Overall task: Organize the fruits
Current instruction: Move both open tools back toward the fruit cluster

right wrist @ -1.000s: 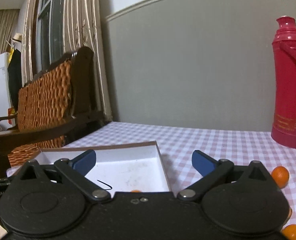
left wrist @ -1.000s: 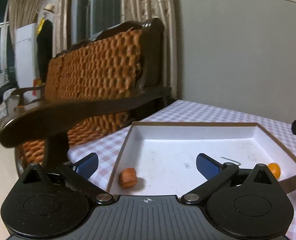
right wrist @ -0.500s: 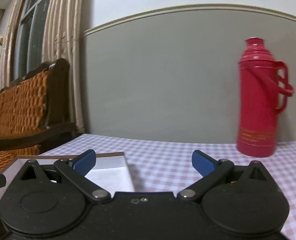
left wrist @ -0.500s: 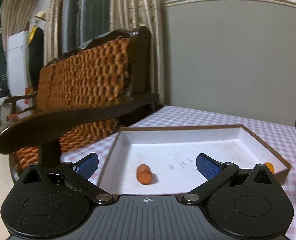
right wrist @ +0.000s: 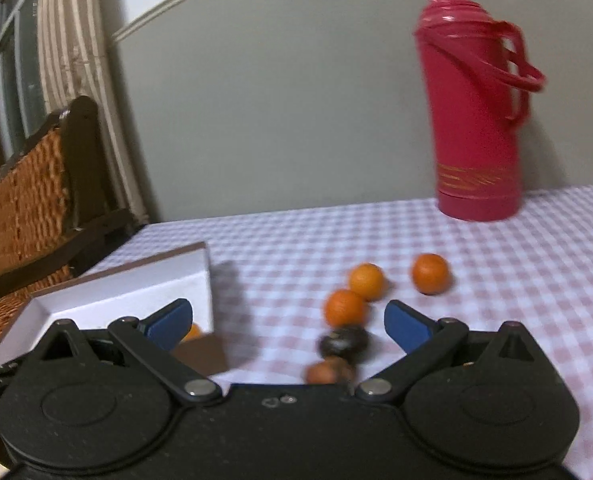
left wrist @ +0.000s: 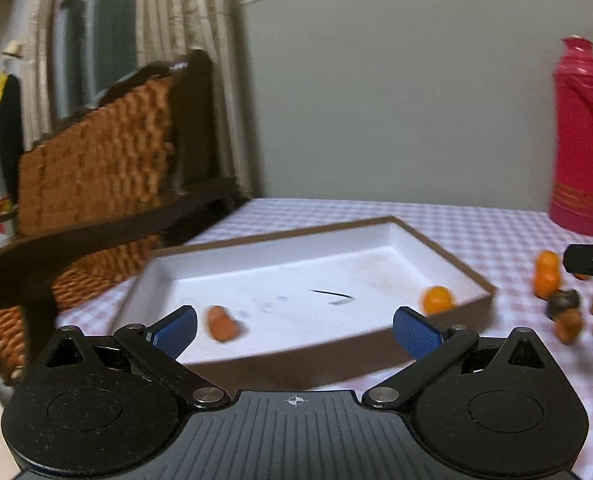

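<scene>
Two claws faced a table [right wrist: 496, 264] under a pink checked cloth; beyond it stood a wicker-backed wooden bench [left wrist: 96, 168], off to the left of both claws, and a red flask [right wrist: 476, 120] stood upright far ahead and right of the right claw [right wrist: 288, 320]; a shallow white box [left wrist: 400, 240] with brown walls lay straight ahead of the left claw [left wrist: 294, 326], its near wall just in front of the blue fingertips; the left claw's jaws stood wide apart and gripped nothing; the right claw's jaws were likewise spread and empty, the box corner behind its left fingertip; inside the box, one orange fruit [left wrist: 437, 300] sat ahead of the left claw's right fingertip, near the right wall, and a reddish-brown fruit [left wrist: 221, 326] lay just beside its left fingertip; loose on the cloth, three orange fruits [right wrist: 366, 280] lay ahead of the right claw, two nearly touching, one apart to the right; a dark fruit [right wrist: 342, 342] and a brown one [right wrist: 328, 372], both blurred, lay between its fingers.
</scene>
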`<control>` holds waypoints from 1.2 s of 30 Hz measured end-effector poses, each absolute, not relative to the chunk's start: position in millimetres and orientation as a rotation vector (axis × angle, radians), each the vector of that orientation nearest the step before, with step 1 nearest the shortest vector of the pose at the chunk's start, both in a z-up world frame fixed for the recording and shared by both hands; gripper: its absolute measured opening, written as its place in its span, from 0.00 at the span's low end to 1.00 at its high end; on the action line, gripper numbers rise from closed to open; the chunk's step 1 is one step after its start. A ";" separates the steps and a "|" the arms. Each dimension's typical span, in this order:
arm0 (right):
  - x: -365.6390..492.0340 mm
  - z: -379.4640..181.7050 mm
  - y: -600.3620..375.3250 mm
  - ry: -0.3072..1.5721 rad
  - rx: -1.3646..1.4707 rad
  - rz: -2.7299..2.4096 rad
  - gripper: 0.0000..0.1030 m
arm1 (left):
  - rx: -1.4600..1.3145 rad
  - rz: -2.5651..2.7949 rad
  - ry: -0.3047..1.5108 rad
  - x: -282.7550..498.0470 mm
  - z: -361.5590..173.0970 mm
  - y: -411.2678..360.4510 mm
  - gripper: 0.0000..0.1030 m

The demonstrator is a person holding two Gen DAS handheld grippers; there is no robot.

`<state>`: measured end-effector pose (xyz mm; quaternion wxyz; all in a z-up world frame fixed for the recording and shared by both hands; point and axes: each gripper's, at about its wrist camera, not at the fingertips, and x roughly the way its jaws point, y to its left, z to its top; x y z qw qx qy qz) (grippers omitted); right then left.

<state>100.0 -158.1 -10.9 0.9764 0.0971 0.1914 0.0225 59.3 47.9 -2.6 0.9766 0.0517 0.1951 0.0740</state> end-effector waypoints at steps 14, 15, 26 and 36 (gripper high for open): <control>61.4 -23.7 -213.2 0.450 0.179 -0.041 0.75 | 0.204 -0.099 0.377 43.0 -12.1 -35.6 1.00; 60.4 -26.0 -216.2 0.458 0.184 -0.045 0.75 | 0.207 -0.107 0.382 44.3 -12.6 -38.0 1.00; 56.2 -37.0 -237.3 0.513 0.229 -0.061 0.51 | 0.178 -0.185 0.445 53.3 -21.4 -63.4 1.00; 60.2 -39.7 -239.0 0.525 0.210 -0.047 0.42 | 0.169 -0.231 0.501 63.6 -31.1 -83.1 0.87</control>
